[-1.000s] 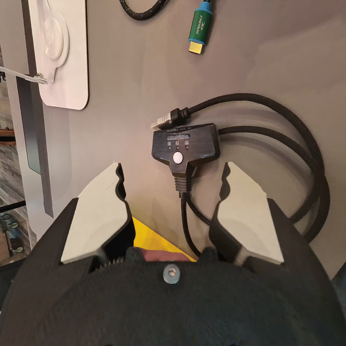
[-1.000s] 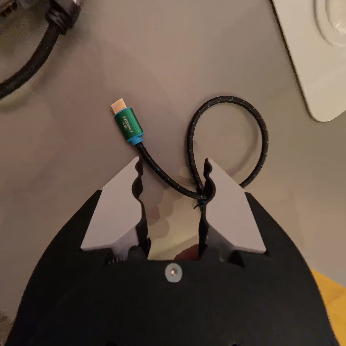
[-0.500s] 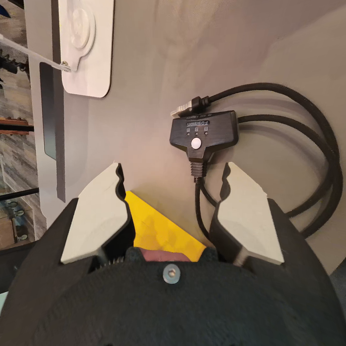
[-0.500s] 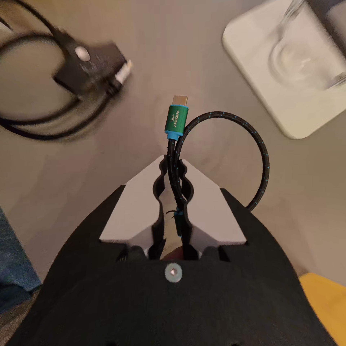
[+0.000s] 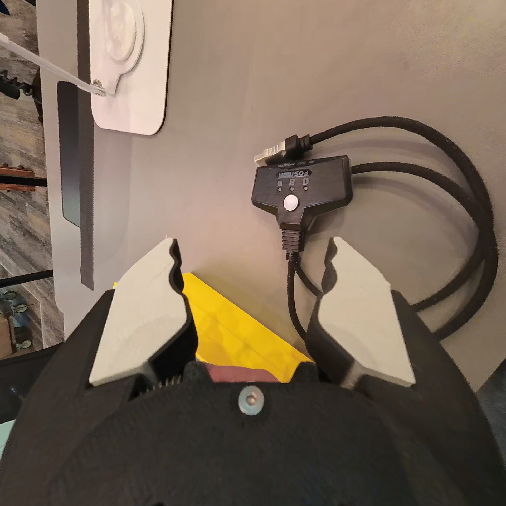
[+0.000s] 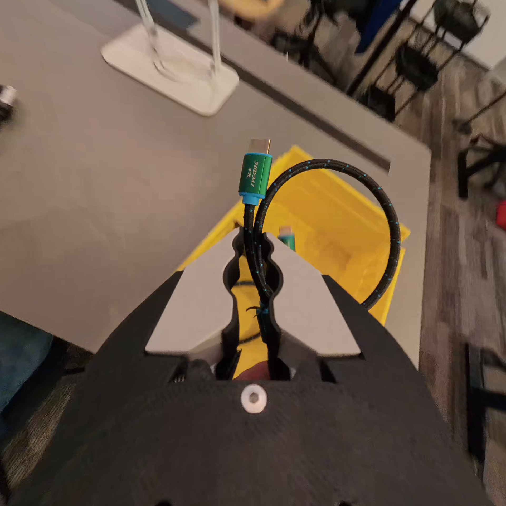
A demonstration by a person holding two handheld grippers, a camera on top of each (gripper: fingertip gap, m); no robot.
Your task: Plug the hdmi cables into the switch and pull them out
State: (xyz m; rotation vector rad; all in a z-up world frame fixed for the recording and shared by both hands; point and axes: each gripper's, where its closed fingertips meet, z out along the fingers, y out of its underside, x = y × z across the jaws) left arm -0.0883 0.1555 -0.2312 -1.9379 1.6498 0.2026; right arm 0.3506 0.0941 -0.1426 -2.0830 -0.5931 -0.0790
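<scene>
Wide grey table (image 5: 273,82) under everything, with a white stand base (image 5: 131,68) off toward its far edge and a yellow bin (image 6: 328,219) sitting low at the near side. On the table lies the black switch (image 5: 301,189), flat, its round button facing up, its own thick black lead (image 5: 465,219) looping away to one side, and that lead's plug (image 5: 284,146) resting just behind the switch's port edge, touching or nearly so; whether it is seated in a port I cannot tell.

Left gripper (image 5: 253,246) hangs just short of the switch, jaws spread wide and holding nothing, the switch's strain relief lying between the fingertips' line and the body.

Right gripper (image 6: 253,235) is up off the table, over the yellow bin, jaws closed down on the braided hdmi cable (image 6: 356,186), which doubles back in a loop; the green plug (image 6: 254,175) stands up past the fingertips, gold tip pointing away. A second green plug (image 6: 287,238) peeks out inside the bin.

My read: this is the carry-in stage, nothing plugged from this cable yet. Next calls for the left jaws to pin the switch body steady, while the right brings the plug round, squares the tip to a free port and pushes straight. The grip is on cable, not plug, so expect flex.
</scene>
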